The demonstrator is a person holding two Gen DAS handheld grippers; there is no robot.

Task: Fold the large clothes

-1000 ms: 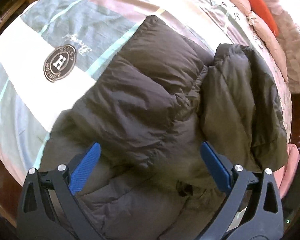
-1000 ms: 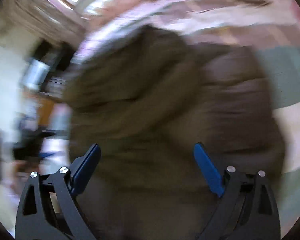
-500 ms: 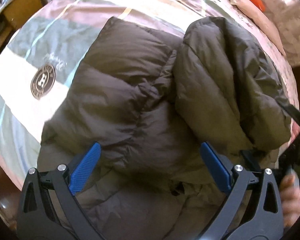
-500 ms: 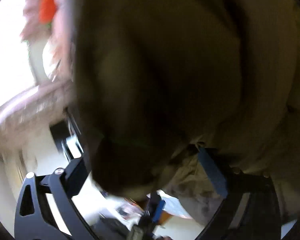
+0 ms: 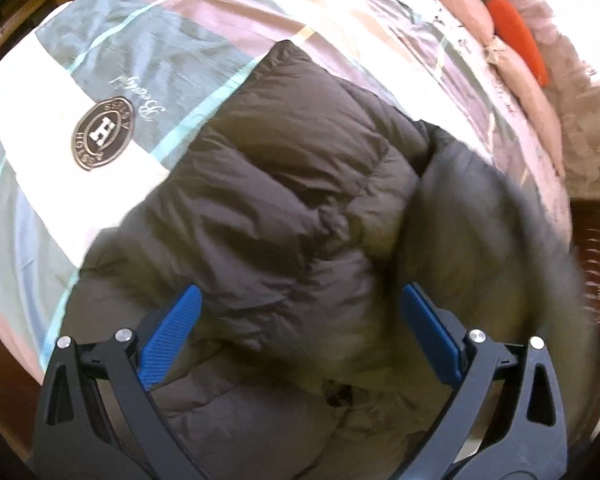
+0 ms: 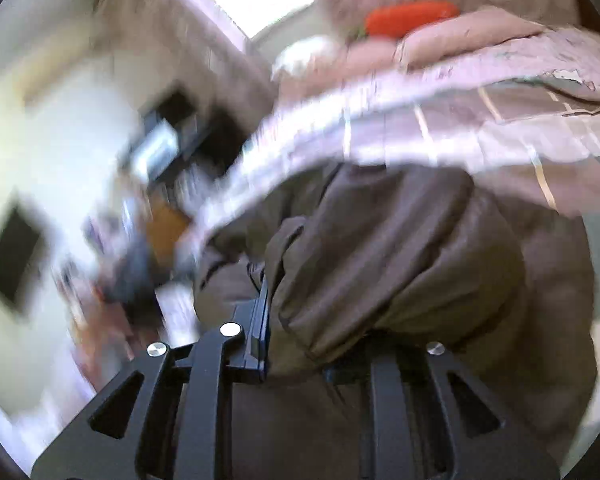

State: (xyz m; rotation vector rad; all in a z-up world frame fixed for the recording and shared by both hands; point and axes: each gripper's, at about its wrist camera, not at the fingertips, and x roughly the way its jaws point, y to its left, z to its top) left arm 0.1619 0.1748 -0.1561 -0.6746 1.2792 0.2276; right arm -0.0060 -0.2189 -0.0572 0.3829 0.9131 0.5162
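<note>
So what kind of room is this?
Most likely a bedroom: the jacket lies on a bed with a patchwork bedspread, pink pillows and a carrot plush toy at its head.

Daylight is admitted from the far side of both views; the top right of the left view and the top centre of the right view are blown out white. The jacket [image 5: 300,216] is rendered dark, with its right part smeared by motion. The quilt [image 5: 112,52] logo is kept fairly sharp. The right view is heavily motion-blurred, worst on the left half; only the jacket [image 6: 400,248] folds are readable. Strong fisheye bending and dark vignetting are seen at all edges.
</note>
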